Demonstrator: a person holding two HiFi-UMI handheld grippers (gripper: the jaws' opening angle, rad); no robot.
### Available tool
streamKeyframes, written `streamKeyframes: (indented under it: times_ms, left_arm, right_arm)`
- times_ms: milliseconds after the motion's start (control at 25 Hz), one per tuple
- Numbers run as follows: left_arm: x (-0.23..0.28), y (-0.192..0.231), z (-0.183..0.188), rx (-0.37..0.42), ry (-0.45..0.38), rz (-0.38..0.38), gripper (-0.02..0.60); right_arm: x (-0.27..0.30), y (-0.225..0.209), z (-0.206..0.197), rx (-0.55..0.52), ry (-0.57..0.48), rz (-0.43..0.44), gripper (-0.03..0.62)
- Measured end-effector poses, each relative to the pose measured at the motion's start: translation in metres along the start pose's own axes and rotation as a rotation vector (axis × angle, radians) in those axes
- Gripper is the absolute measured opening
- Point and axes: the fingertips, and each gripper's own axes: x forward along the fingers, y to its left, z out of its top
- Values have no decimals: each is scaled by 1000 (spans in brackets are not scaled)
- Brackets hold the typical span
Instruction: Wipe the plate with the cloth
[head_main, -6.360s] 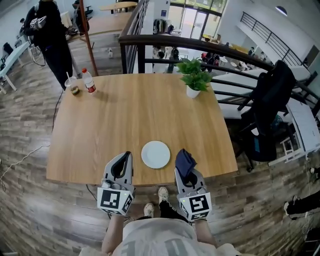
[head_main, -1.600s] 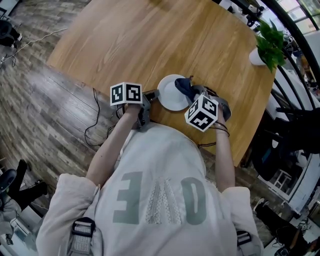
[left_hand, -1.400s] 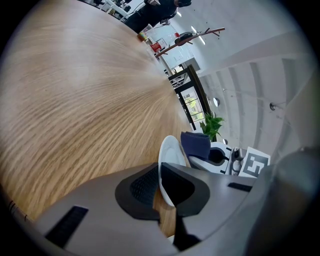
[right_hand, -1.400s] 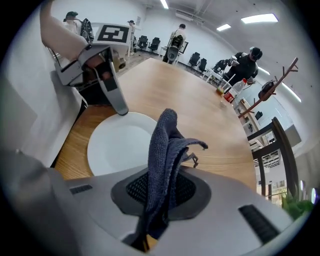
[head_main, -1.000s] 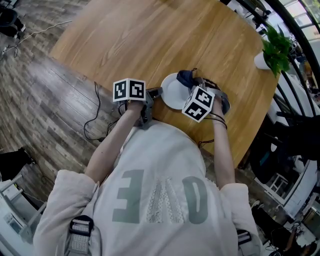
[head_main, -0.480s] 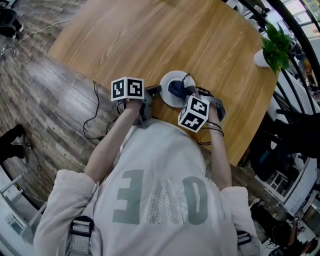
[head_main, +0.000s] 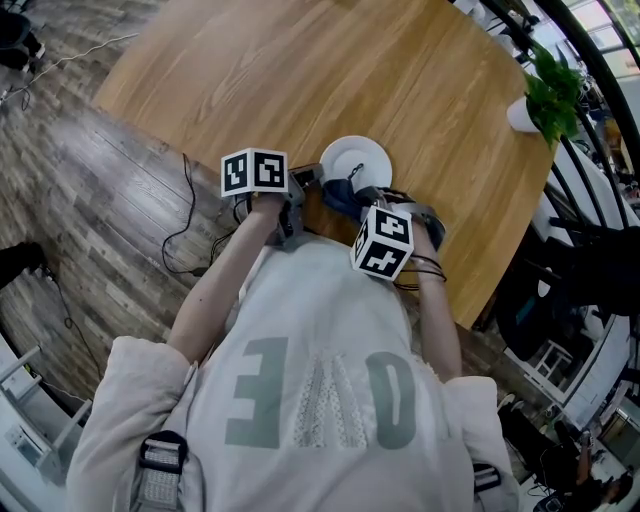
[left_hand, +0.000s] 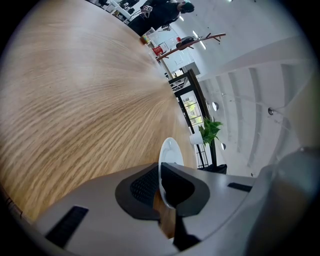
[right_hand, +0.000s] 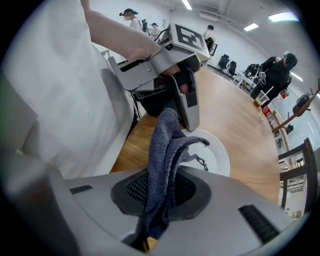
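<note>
On the table (head_main: 250, 80) the cloth (head_main: 338, 196) has slid nearer, baring the plate (head_main: 360, 158).

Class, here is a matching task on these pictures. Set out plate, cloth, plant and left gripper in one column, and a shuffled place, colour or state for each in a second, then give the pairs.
Column one
1. plate
2. cloth
3. plant
4. left gripper

Column two
a. in a white pot at the table's edge
b. shut on the plate's rim
c. white and round
d. dark blue, pinched in the right gripper

Pairs: 1-c, 2-d, 3-a, 4-b
</note>
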Motion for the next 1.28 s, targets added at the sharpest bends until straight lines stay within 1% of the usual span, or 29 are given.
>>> streamKeyframes:
  times_ms: [160,240,280,360,480,560,680,760,880,1080,1200,1280]
  left_arm:
    - [1,0,1,-4,-6,-6,23]
    - [2,0,1,-5,-6,-7,23]
    - [3,0,1,-6,-5,-8,23]
    - [3,0,1,-8,-5,-11,23]
    - [3,0,1,-10,-4,-14,23]
    - [2,0,0,-14,-1,-13,23]
    - [4,-1,-1,-20,5,-15,23]
    - [4,0,0,-25,7,-17,23]
    - [2,1,1,-34,6,-23,23]
    - [3,-1,1,-40,8,-28,23]
    - [3,0,0,-36,6,-32,23]
    - [3,0,0,-34,4,-33,22]
  right_arm:
    - [-4,8,4,15,-40,56,57]
    - [-6,-2,1,45,-59,48,57]
    - [-8,-12,-3,69,-62,24,57]
    - [-12,-41,-12,119,-46,-49,57]
    - [-12,-88,-30,186,10,-151,57]
    - [-7,-112,-39,198,59,-194,57]
    - [2,-126,-45,169,123,-204,57]
    - [8,-125,-43,148,146,-196,57]
    - [11,-122,-38,108,173,-208,57]
    - [16,-99,-23,41,170,-172,57]
    - [19,-84,-11,-16,169,-164,57]
    - [19,-71,-2,-51,154,-139,57]
